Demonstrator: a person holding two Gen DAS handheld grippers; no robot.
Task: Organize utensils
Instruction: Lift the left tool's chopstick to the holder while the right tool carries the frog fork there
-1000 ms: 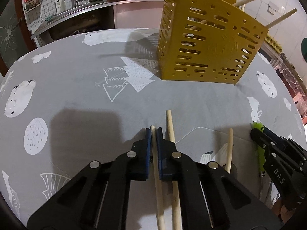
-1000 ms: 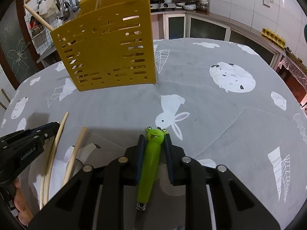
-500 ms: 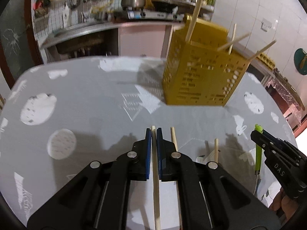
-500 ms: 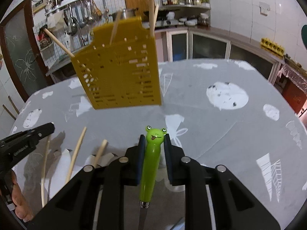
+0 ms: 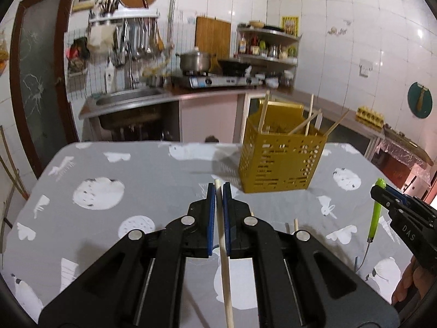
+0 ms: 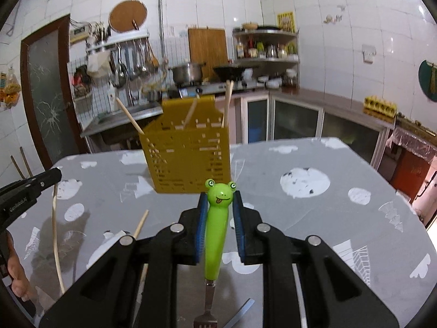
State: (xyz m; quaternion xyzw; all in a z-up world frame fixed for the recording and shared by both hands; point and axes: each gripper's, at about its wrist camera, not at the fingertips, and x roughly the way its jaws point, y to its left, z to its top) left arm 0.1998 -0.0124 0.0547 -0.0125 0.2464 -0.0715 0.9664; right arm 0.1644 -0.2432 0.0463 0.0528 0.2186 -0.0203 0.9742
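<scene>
My left gripper is shut on a wooden chopstick and holds it lifted above the grey table. My right gripper is shut on a green frog-handled fork, also lifted, with its tines pointing back toward me. The yellow perforated utensil holder stands upright at the far side of the table with several chopsticks in it; it also shows in the right wrist view. The left gripper and its chopstick appear at the left of the right wrist view. The right gripper appears at the right of the left wrist view.
Loose chopsticks lie on the table near me, one showing in the right wrist view. The table has a grey cloth with white prints. A kitchen counter with sink and stove lies beyond the far edge.
Both grippers rose and tilted up from the table, each carrying its utensil. The holder now looks farther and lower, and the kitchen wall has come into view.
</scene>
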